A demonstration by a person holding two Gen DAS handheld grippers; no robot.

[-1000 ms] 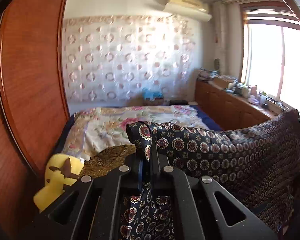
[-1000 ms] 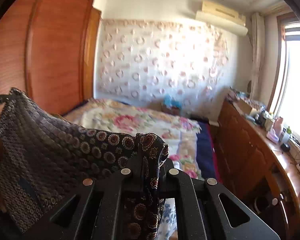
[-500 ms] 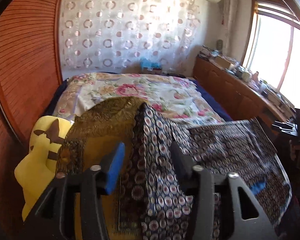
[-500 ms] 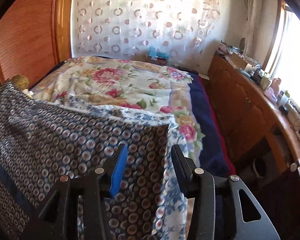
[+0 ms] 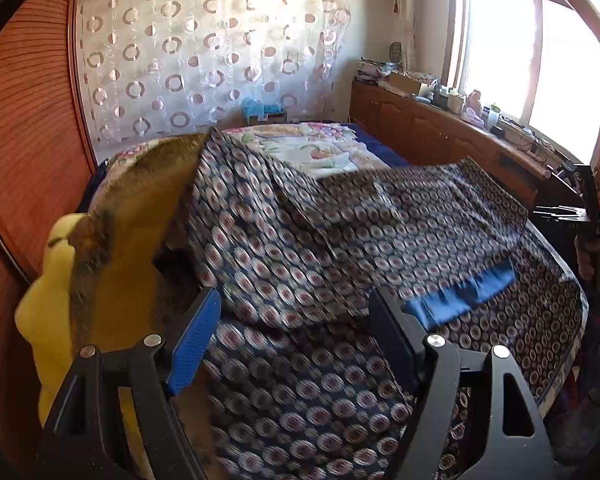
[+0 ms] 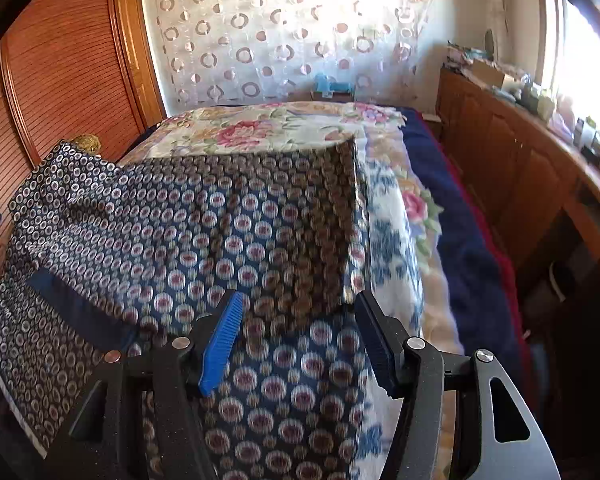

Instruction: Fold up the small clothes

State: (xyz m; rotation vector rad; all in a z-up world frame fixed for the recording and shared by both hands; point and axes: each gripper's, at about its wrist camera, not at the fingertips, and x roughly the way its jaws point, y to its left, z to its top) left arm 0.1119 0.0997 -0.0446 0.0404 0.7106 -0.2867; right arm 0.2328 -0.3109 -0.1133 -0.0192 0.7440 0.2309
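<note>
A dark blue garment with a round medallion print [image 5: 320, 248] lies folded over itself on the near end of the bed; it also shows in the right wrist view [image 6: 204, 232]. A plain blue band [image 5: 460, 296] shows at its folded edge. My left gripper [image 5: 296, 332] is open and empty just above the cloth's left part. My right gripper [image 6: 300, 336] is open and empty above the cloth's right edge. The right gripper also shows at the right of the left wrist view [image 5: 584, 216].
The floral bedspread [image 6: 284, 128] covers the bed beyond the garment. A gold-brown cloth [image 5: 140, 200] drapes over a yellow plush toy [image 5: 48, 312] at the left. A wooden wardrobe [image 6: 60, 72] stands left, a cluttered wooden counter [image 6: 520, 136] under the window right.
Both grippers held the garment's top edge up a second ago, then opened and let it drop. The cloth now lies folded on the bed and both grippers have opened wider.
</note>
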